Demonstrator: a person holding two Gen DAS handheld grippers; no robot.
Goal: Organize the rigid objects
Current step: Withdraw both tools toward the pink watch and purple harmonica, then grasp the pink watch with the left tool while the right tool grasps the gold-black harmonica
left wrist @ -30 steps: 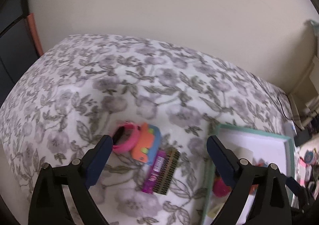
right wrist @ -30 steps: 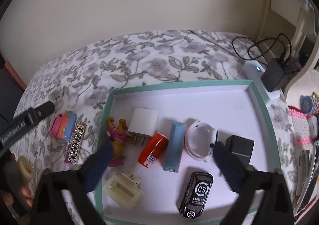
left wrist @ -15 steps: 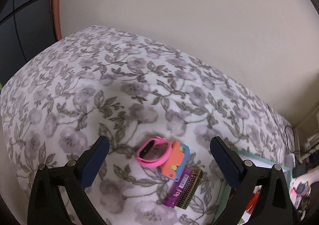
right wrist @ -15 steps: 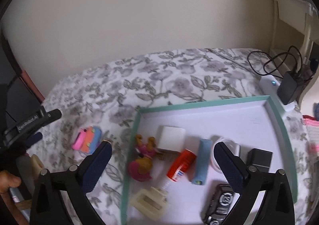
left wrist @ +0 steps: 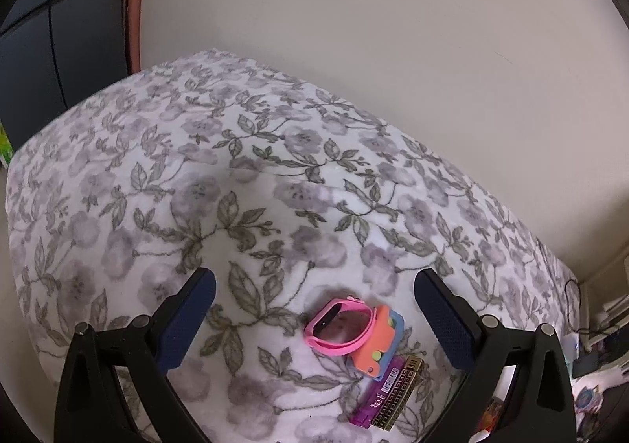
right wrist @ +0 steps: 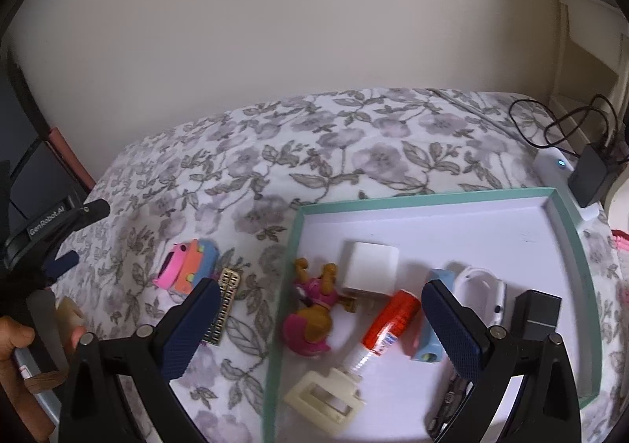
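Observation:
On the floral bedspread lie a pink watch (left wrist: 340, 327), an orange-and-blue toy (left wrist: 377, 344) leaning on it, and a purple-and-gold flat case (left wrist: 387, 396). My left gripper (left wrist: 314, 319) hovers open above the spread, the watch showing between its fingers. The right wrist view shows the same pink watch (right wrist: 170, 266) and flat case (right wrist: 224, 305) left of a teal-rimmed tray (right wrist: 432, 197). The tray holds a toy dog (right wrist: 312, 315), a white cube (right wrist: 369, 266), a red tube (right wrist: 387, 321), a blue block (right wrist: 426, 340) and a cream clip (right wrist: 324, 401). My right gripper (right wrist: 314, 325) is open over the tray's left rim.
A white band (right wrist: 481, 293), a black box (right wrist: 538, 311) and a dark key fob sit at the tray's right. A charger with cables (right wrist: 589, 171) lies beyond the tray. A hand (right wrist: 15, 340) holds the left gripper's handle. The wall runs behind the bed.
The left gripper has pulled back and swung left, so the watch pile shifted to lower right in its view. The right gripper drew back leftward; the tray now sits further right.

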